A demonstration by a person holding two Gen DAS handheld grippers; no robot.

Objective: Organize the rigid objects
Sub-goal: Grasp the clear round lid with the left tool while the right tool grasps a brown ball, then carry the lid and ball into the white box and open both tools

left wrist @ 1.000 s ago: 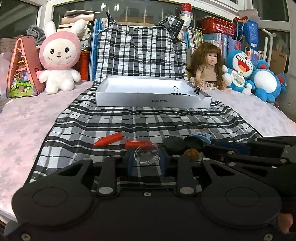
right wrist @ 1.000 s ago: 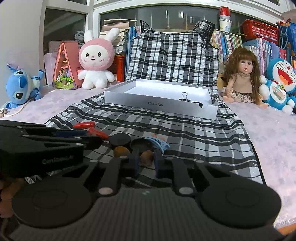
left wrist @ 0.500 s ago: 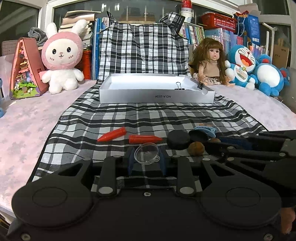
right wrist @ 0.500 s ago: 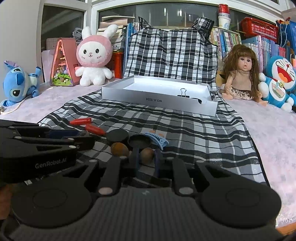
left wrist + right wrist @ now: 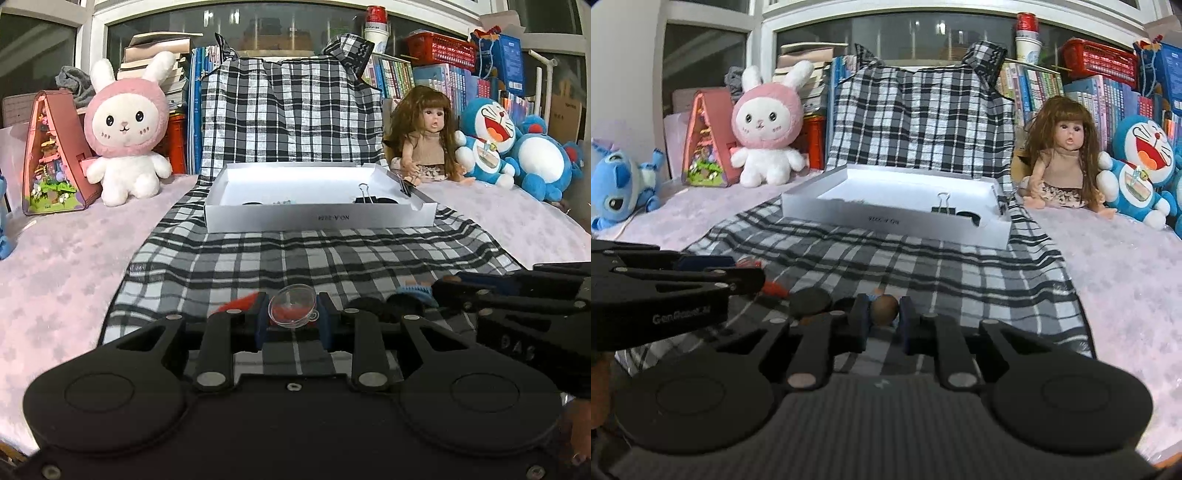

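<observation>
The left gripper (image 5: 291, 314) had its jaws clamped on a clear suction cup (image 5: 292, 306) — the right gripper (image 5: 883, 314) pinched a brown nut (image 5: 883, 309); the white box (image 5: 317, 218) lay well beyond both.

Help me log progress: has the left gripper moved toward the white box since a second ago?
Yes. The left gripper, shut on the clear suction cup, now sees the white box larger and lower in view, so it came closer.

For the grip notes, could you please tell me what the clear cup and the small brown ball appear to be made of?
Clear cup: likely glossy transparent plastic; red shows through, rim glints.
Brown ball: matte, dull brown, perhaps wood or a nut; too blurred to settle.
</observation>
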